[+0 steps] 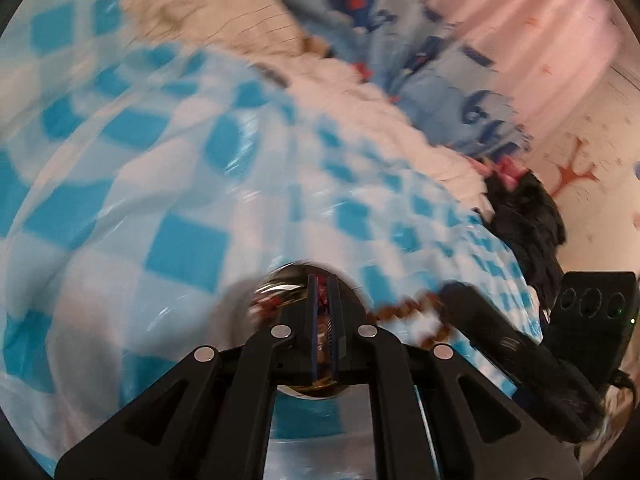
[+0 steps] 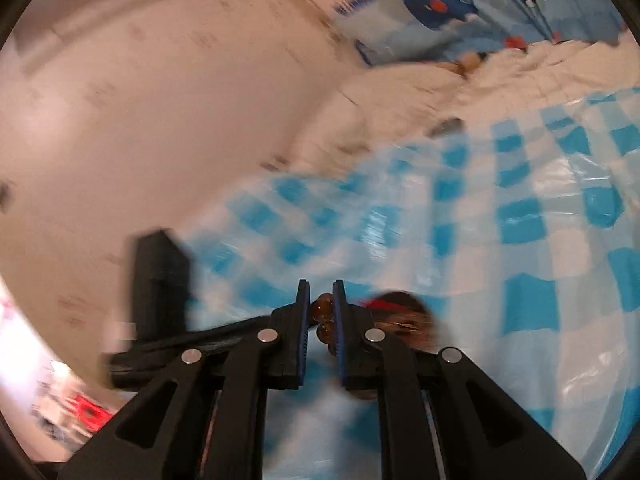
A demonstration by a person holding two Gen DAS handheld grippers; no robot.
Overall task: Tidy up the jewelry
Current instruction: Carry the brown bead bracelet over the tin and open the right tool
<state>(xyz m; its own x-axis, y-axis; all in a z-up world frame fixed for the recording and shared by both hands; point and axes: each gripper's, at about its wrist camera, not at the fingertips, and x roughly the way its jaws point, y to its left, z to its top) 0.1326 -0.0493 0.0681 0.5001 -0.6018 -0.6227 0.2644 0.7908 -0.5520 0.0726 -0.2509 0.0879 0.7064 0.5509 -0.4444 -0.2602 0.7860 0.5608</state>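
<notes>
- Amber bead string [image 2: 323, 320]: brown translucent beads, sharp only in the gap between the right gripper's [image 2: 321, 294] fingers, which are clenched on them; two or three beads show, the rest hidden behind the blue pads.
- Same string in the left wrist view [image 1: 404, 312]: a blurred brown chain running rightward from the left fingers toward the other gripper's black body [image 1: 492, 340]; its ends cannot be made out.
- Left gripper [image 1: 322, 292]: fingers pinched almost together over the rim of a shiny round container [image 1: 276, 300]; something thin with a red tint sits in the slit, too small to identify.
- Shiny round container: reflective, dark inside, mostly hidden behind the fingers; contents smeared, reddish specks only. In the right wrist view it appears just right of the fingers as a dark blurred disc [image 2: 404, 316] with a red patch.
- Blue-and-white checked cloth [image 1: 180, 208]: lies beneath and ahead of both pairs of fingers, blurred.
- Whale-print fabric [image 2: 440, 4]: far ahead of the fingers, cut off by the lens edge.
- Dark bundle [image 1: 528, 220]: right of the left fingers, unidentifiable.
</notes>
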